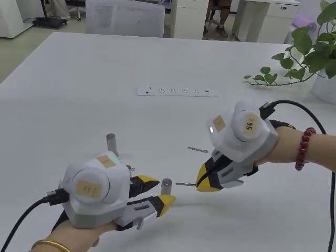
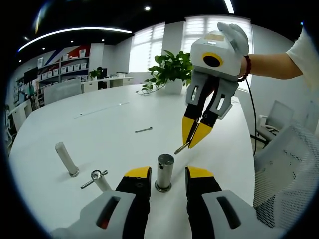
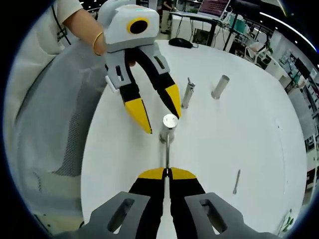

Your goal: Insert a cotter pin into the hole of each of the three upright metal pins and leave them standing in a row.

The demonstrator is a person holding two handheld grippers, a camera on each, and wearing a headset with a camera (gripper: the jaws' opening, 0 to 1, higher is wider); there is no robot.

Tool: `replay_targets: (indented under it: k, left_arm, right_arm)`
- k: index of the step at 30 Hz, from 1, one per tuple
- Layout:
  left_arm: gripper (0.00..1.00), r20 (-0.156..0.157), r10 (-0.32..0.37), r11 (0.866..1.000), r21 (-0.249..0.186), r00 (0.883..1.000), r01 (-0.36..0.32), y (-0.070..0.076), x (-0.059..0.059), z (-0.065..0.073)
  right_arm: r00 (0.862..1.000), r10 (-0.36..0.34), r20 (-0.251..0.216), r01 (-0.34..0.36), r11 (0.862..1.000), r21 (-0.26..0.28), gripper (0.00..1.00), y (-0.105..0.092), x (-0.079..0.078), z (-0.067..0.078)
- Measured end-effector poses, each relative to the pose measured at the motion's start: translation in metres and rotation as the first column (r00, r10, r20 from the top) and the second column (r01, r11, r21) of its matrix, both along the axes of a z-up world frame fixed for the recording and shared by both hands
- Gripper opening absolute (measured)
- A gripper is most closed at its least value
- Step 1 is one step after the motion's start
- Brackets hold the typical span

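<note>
Shiny upright pin [image 1: 166,186] in gaping left hand-held gripper [image 1: 160,190]; thin cotter pin [image 3: 167,149] in clenched right hand-held gripper [image 3: 167,173]

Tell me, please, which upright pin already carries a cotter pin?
The middle pin, its top crossed by a cotter pin; the far pin and claw-side pin are bare.

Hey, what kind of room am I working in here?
Probably an open-plan office or lab: a large white table with a power strip on it, a potted plant at its edge, and more desks and shelves beyond.
</note>
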State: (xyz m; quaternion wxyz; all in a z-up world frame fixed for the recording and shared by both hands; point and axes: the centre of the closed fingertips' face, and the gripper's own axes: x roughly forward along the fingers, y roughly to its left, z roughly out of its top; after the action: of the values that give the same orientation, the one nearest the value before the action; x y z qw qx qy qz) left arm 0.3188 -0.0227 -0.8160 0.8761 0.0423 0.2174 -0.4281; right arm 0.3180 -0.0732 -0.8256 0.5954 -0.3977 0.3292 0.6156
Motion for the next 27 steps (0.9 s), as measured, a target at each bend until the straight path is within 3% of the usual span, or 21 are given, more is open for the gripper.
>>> replay_targets:
  k: [19,27]
  left_arm:
    - [0.12,-0.024,0.006,1.0,0.003,1.0,-0.006,-0.003,0.008,-0.01]
    - [0.12,-0.021,0.006,1.0,0.002,1.0,-0.006,-0.002,0.008,-0.012]
  right_arm:
    - [1.0,0.02,0.002,-0.02,1.0,-0.016,0.03,0.007,0.003,-0.005]
    - [0.999,0.044,0.009,-0.044,0.999,-0.028,0.03,0.013,0.005,-0.004]
